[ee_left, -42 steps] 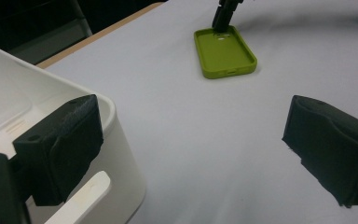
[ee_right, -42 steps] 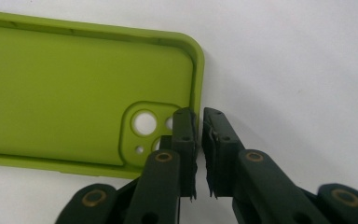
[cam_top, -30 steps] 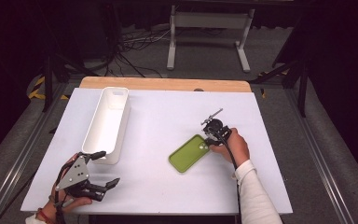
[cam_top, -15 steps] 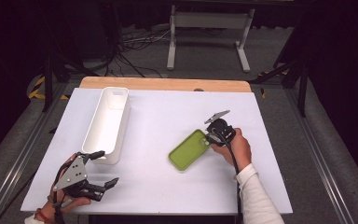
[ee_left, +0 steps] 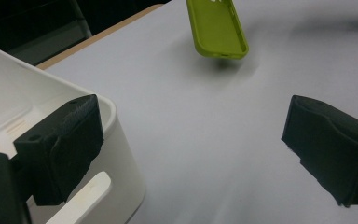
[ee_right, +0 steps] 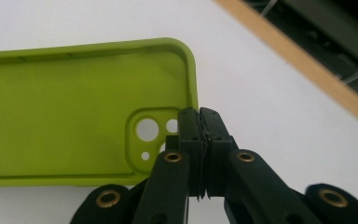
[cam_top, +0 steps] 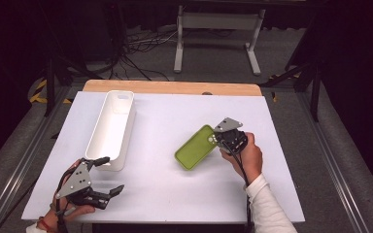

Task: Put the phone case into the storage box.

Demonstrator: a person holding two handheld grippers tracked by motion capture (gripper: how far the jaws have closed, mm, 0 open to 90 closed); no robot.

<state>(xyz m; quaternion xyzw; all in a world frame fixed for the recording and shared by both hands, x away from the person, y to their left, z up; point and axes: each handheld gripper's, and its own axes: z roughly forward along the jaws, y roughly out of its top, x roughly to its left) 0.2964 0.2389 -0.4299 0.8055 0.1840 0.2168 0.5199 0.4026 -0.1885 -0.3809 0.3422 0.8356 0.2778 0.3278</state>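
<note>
Pinching green phone case rim, right gripper hides camera-cutout corner; left gripper spread beside white bin, near table front-left corner.

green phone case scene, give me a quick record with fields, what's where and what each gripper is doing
held thing: green phone case, open side up, lifted off the table at its camera-hole end
right gripper: jaws shut on the case's edge beside the camera holes
left gripper: jaws open, nothing between them, by the near end of the bin
bin: white bin, long, at the table's left, looks empty
surface: white table
</note>
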